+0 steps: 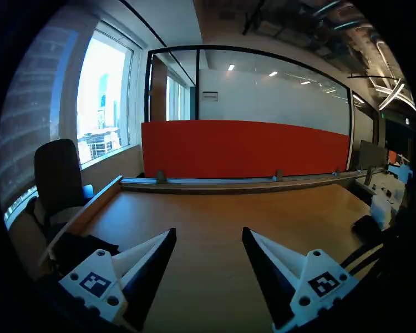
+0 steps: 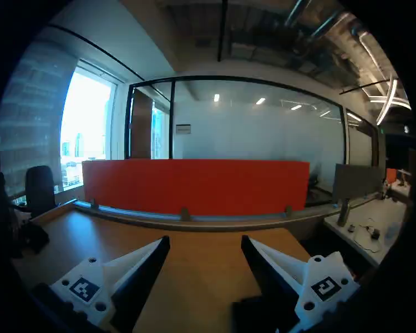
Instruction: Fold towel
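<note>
Two dark shapes on the table (image 1: pixel 224 211) are hard to read. One is a black bundle (image 1: pixel 77 250) at its near left edge, partly hidden behind a finger of the left tongs (image 1: pixel 208 230). The other is a black lump (image 1: pixel 368 227) at the right edge, cut off where the left gripper view ends. A third dark patch (image 2: pixel 252 313) sits low in the right gripper view, just beside the right tongs (image 2: pixel 205 238), and is cropped too hard to name. I cannot tell whether any of these is the towel, so I cannot give its place, colour or folds.

Both pairs of tongs are spread wide above the brown wooden tabletop and pinch nothing.

Along the far edge of the table stands a red screen (image 1: pixel 241 147), with a glass wall (image 1: pixel 274 94) behind it. A black chair (image 1: pixel 57 172) sits on the left by a bright window (image 1: pixel 102 111). On the right is a paler second table (image 2: pixel 363 227) carrying a grey panel (image 2: pixel 355 180) and some small cables, too tiny to make out.
</note>
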